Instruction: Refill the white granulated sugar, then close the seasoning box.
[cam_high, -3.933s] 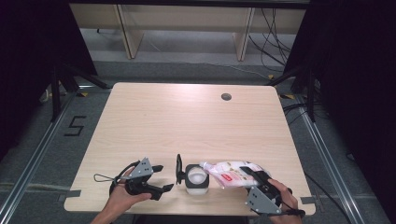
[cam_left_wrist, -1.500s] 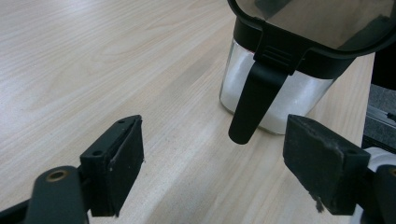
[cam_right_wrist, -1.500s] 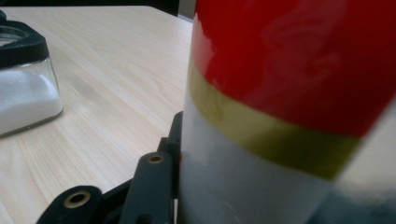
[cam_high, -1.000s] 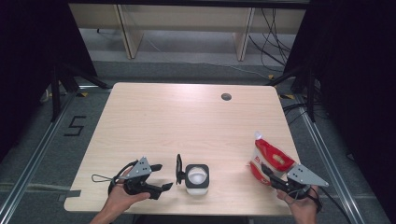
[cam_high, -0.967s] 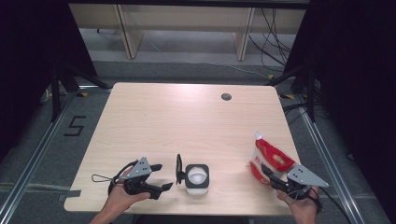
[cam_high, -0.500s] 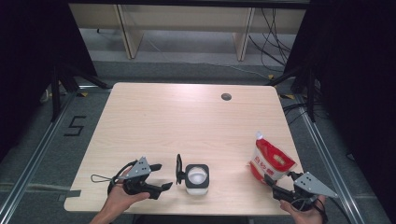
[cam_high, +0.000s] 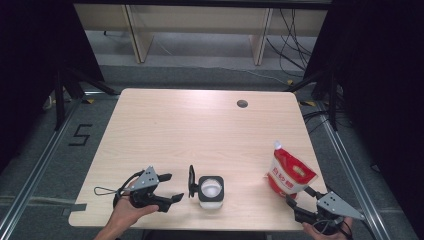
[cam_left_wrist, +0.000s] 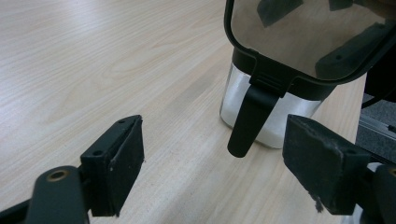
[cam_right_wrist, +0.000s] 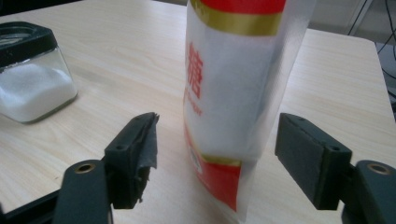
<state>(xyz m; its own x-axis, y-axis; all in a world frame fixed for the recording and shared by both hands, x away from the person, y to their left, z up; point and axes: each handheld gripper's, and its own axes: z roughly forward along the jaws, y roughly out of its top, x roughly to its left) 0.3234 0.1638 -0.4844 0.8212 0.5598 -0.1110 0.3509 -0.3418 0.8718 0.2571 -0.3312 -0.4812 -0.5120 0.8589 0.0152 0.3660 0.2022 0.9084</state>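
Note:
A clear square jar (cam_high: 211, 190) of white powder stands near the table's front edge, its black hinged lid (cam_high: 191, 181) swung upright on its left. My left gripper (cam_high: 172, 187) rests open just left of that lid, touching nothing. In the left gripper view, the lid (cam_left_wrist: 303, 32) and jar (cam_left_wrist: 271, 112) sit ahead of the open left gripper (cam_left_wrist: 215, 158). A red and white pouch (cam_high: 290, 172) stands upright at the front right. My right gripper (cam_high: 298, 196) is open just in front of it. In the right gripper view, the pouch (cam_right_wrist: 238, 93) stands between the spread jaws of the right gripper (cam_right_wrist: 217, 158), apart from both.
The pale wooden table (cam_high: 200, 130) has a round cable hole (cam_high: 242, 104) at the back right. The jar (cam_right_wrist: 32, 79) lies off to the left in the right gripper view. The table's right edge runs close by the pouch.
The pouch lay by the jar in my right gripper; it has moved right and now stands upright. The right gripper has let go and drawn back. The left gripper stayed put.

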